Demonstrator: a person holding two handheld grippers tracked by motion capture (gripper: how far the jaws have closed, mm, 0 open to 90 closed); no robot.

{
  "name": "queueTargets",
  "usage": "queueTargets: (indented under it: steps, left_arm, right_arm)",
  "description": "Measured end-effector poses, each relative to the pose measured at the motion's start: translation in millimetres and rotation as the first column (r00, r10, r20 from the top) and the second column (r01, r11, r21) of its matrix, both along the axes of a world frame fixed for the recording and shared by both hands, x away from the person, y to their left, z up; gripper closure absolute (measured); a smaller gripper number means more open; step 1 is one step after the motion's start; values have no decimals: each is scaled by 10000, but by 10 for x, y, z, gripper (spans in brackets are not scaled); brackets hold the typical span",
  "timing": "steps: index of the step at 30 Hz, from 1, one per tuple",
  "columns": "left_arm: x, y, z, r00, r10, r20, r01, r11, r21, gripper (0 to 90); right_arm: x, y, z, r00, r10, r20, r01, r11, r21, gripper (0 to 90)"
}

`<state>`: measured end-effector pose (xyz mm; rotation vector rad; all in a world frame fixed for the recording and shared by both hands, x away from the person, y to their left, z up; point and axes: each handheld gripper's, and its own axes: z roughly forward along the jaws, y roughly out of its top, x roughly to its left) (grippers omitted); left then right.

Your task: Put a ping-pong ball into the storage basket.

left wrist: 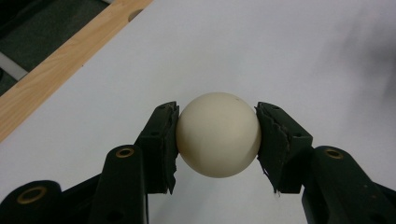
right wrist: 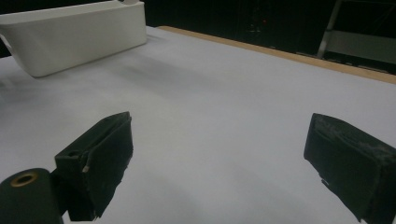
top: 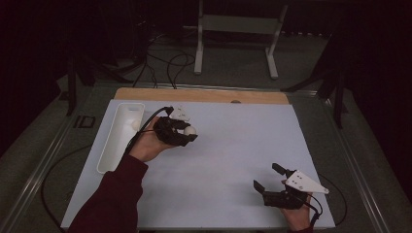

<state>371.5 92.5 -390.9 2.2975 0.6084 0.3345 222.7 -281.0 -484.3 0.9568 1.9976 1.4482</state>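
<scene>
A cream-white ball (left wrist: 218,134) sits between the two black pads of my left gripper (left wrist: 217,140), which is shut on it. In the high view that left gripper (top: 187,133) is held above the white table sheet (top: 233,145) left of centre, just right of the tray, and the ball (top: 189,130) shows at its tip. My right gripper (top: 268,176) rests near the front right edge of the sheet. Its jaws stand wide apart with nothing between them, as the right gripper view (right wrist: 219,158) also shows.
A long white tray (top: 119,133) lies along the left side of the sheet; the same tray (right wrist: 74,32) appears at the upper left of the right gripper view. A wooden strip (top: 201,94) borders the far edge. A metal stand (top: 238,29) is on the floor beyond.
</scene>
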Motion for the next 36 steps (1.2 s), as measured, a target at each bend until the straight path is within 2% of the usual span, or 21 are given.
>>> queueTargets:
  steps: [36]
  left_arm:
    - [-86,158,87,9998,-64,180,63,10000,7,509]
  right_arm:
    - [-9,-1,10,10000,-60,53,60,10000,37,78]
